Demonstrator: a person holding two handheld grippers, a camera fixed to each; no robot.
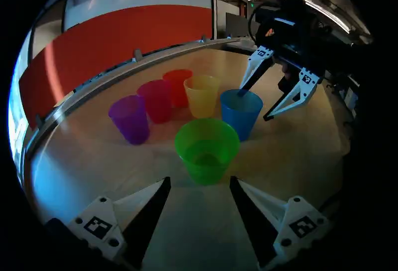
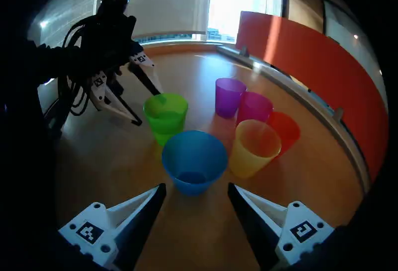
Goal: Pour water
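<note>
Wooden table (image 1: 298, 151) beside an orange wall panel (image 1: 124, 37); left gripper (image 1: 199, 180) and right gripper (image 2: 195, 185) face each other across it.

Left gripper: jaws spread, gripping nothing, with the green cup (image 1: 207, 149) upright just ahead of its tips. Right gripper: jaws spread, gripping nothing, with the blue cup (image 2: 195, 159) upright just ahead of its tips. Green and blue cups stand near each other. Beside them, toward the panel, a close row, all upright: yellow cup (image 1: 201, 97), red cup (image 1: 174, 84), magenta cup (image 1: 155, 101), purple cup (image 1: 130, 119). Water in any cup: cannot tell.
</note>
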